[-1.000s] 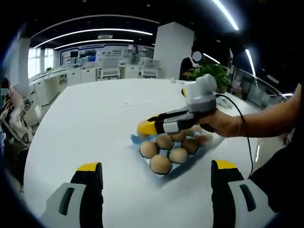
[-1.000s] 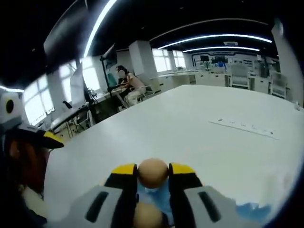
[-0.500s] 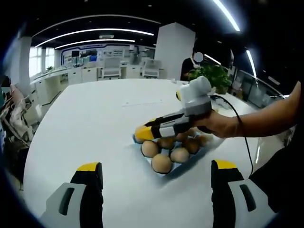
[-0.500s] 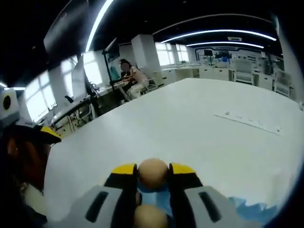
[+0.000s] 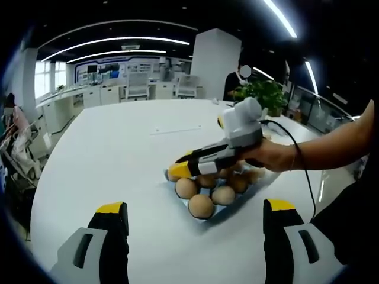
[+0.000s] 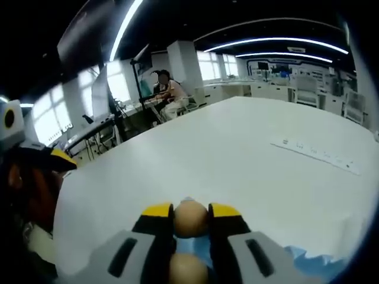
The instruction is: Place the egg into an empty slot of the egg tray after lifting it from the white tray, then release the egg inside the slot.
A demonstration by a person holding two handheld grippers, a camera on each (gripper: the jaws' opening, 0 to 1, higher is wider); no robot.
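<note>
A blue egg tray (image 5: 232, 205) with several brown eggs (image 5: 201, 206) lies on the white table (image 5: 112, 154). In the left gripper view a hand holds my right gripper (image 5: 176, 170) low over the tray's far left corner. My right gripper (image 6: 190, 212) is shut on a brown egg (image 6: 190, 221), its yellow fingertips (image 6: 157, 211) pressing on both sides. Below it another egg (image 6: 187, 270) rests in the tray (image 6: 308, 266). My left gripper (image 5: 195, 207) stands open in front of the tray with nothing between its jaws, and its yellow tip (image 6: 59, 160) shows at the left of the right gripper view.
A thin printed strip (image 5: 176, 129) lies on the table beyond the tray. Past the far table edge stand office desks with a seated person (image 6: 169, 94), and a green plant (image 5: 263, 92) grows at the right. The person's forearm (image 5: 331, 148) reaches in over the table's right side.
My right gripper has sunk a little toward the tray's far left corner, still shut on the egg. The left gripper has stayed put and open.
</note>
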